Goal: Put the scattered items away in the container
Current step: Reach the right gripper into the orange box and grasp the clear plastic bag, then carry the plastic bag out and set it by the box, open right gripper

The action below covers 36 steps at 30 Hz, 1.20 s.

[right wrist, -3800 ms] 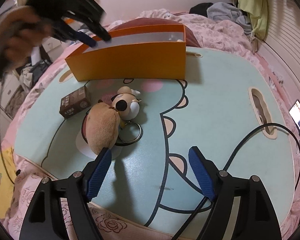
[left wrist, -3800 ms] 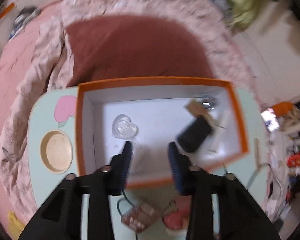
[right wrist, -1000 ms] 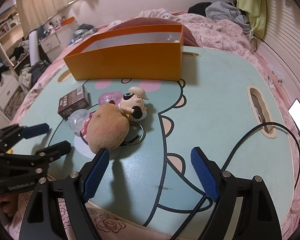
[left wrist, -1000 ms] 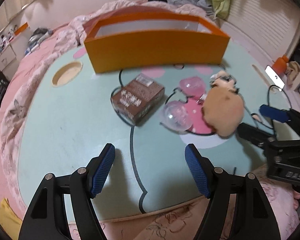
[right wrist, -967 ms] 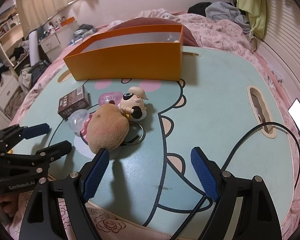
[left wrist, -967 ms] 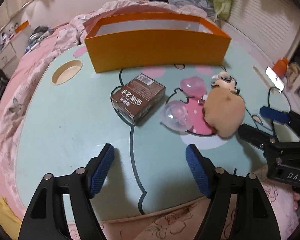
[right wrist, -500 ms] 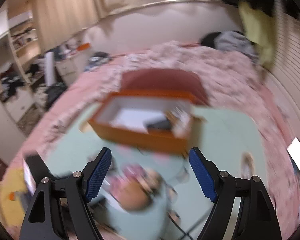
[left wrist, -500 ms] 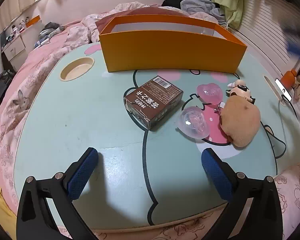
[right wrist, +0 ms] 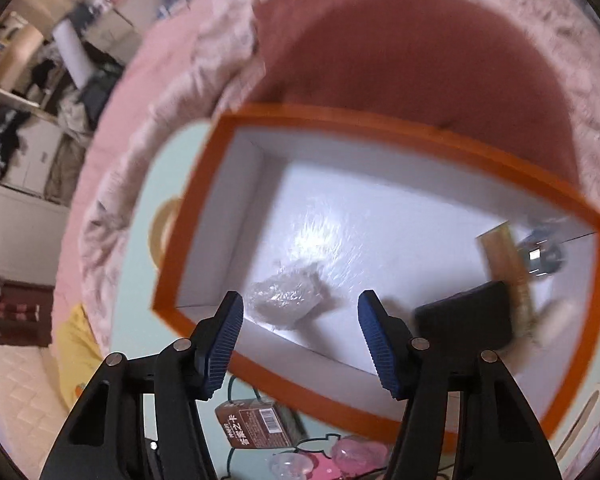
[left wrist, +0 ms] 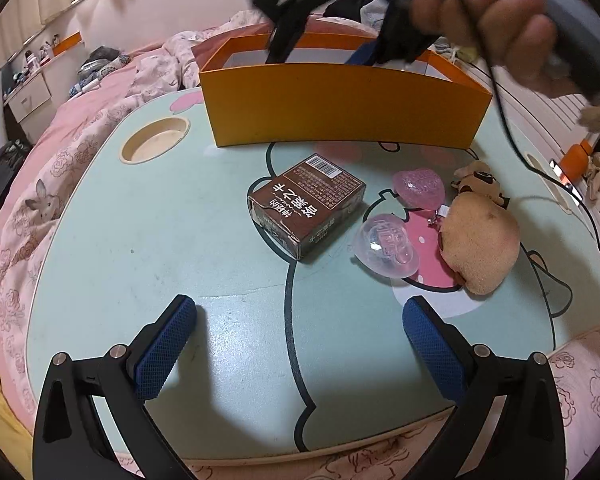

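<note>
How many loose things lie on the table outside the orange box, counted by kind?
Brown carton: 1
Pink heart case: 1
Clear heart case: 1
Tan plush toy: 1
Small dog figure: 1
Total: 5

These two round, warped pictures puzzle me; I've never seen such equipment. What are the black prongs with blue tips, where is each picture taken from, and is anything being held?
The prongs are two-finger grippers that a person holds, one in each hand, each with a wide-angle camera looking along its fingers.

The left wrist view shows the left gripper wide open and empty above a mint-green lap table. On the table lie a brown carton, a pink heart case, a clear heart case and a tan plush toy, in front of an orange box. At the top, the person's hand holds the other gripper over the box.

The right wrist view looks down into that box from the right gripper. Its jaws are closing, with nothing between them. Inside lie a clear wrapper-like item, a dark object and some blurred pieces.
</note>
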{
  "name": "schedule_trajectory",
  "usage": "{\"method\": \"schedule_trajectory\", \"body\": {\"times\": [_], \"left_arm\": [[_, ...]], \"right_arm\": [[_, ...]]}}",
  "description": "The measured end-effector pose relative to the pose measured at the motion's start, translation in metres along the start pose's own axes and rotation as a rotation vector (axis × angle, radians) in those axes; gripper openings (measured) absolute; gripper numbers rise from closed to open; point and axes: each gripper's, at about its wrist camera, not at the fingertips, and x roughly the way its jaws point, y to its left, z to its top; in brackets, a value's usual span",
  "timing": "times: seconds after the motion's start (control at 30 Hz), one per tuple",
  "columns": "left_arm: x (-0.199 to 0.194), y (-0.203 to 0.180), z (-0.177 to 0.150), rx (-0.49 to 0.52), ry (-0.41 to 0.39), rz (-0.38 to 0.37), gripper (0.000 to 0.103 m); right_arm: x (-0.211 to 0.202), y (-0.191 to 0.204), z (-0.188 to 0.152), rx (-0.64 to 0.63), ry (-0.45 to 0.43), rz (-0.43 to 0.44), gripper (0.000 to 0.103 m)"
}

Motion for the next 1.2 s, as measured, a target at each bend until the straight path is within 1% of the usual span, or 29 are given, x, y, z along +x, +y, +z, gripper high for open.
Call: {"method": "schedule_trajectory", "body": {"times": [0.03,0.1,0.13,0.17,0.27,0.33,0.4,0.47,0.53,0.63,0.7,0.77,0.83,0.97,1.07,1.13,1.2], "left_arm": [[0.0,0.0,0.0,0.0,0.0,0.0,0.103],[0.0,0.0,0.0,-0.002,0.002,-0.001,0.103],[0.0,0.0,0.0,-0.003,0.002,-0.003,0.103],[0.0,0.0,0.0,-0.004,0.003,-0.003,0.103],[0.0,0.0,0.001,-0.002,0.002,-0.002,0.103],[0.0,0.0,0.001,-0.002,0.002,-0.002,0.103],[0.0,0.0,0.001,-0.002,0.001,-0.001,0.103],[0.0,0.0,0.001,-0.002,0.002,-0.002,0.103],[0.0,0.0,0.0,-0.001,0.002,-0.002,0.103],[0.0,0.0,0.0,-0.002,0.002,-0.002,0.103],[0.0,0.0,0.0,-0.001,0.002,-0.001,0.103],[0.0,0.0,0.0,-0.001,0.002,-0.001,0.103],[0.0,0.0,0.0,-0.001,0.002,-0.002,0.103],[0.0,0.0,0.0,-0.001,0.002,-0.001,0.103],[0.001,0.0,0.0,-0.001,0.002,-0.002,0.103],[0.0,0.0,0.0,-0.001,0.002,-0.002,0.103],[0.0,0.0,0.0,-0.001,0.002,-0.002,0.103]], "right_arm": [[0.007,-0.002,0.002,0.013,0.033,0.02,0.055],[0.017,-0.003,0.006,0.028,0.078,0.049,0.052],[0.018,-0.001,0.007,0.009,0.085,0.019,0.041],[0.018,0.0,0.007,-0.01,0.09,-0.013,0.033],[0.014,-0.005,0.008,0.014,0.08,-0.008,0.031],[0.01,-0.01,0.007,0.029,0.044,-0.007,0.031],[-0.002,-0.014,0.005,0.043,-0.019,0.007,0.03],[-0.022,-0.021,0.001,0.06,-0.093,0.042,0.03],[-0.045,-0.025,-0.007,0.061,-0.162,0.059,0.03],[-0.081,-0.024,-0.034,0.023,-0.273,0.057,0.03],[-0.098,-0.024,-0.061,-0.017,-0.334,0.05,0.031],[-0.101,-0.025,-0.082,-0.022,-0.358,0.069,0.031],[-0.102,-0.03,-0.113,-0.04,-0.368,0.098,0.031],[-0.083,-0.028,-0.147,-0.068,-0.338,0.092,0.031],[-0.066,-0.025,-0.152,-0.059,-0.315,0.061,0.034],[-0.062,-0.025,-0.153,-0.051,-0.34,0.058,0.035],[-0.064,-0.025,-0.157,-0.051,-0.386,0.067,0.047]]}}
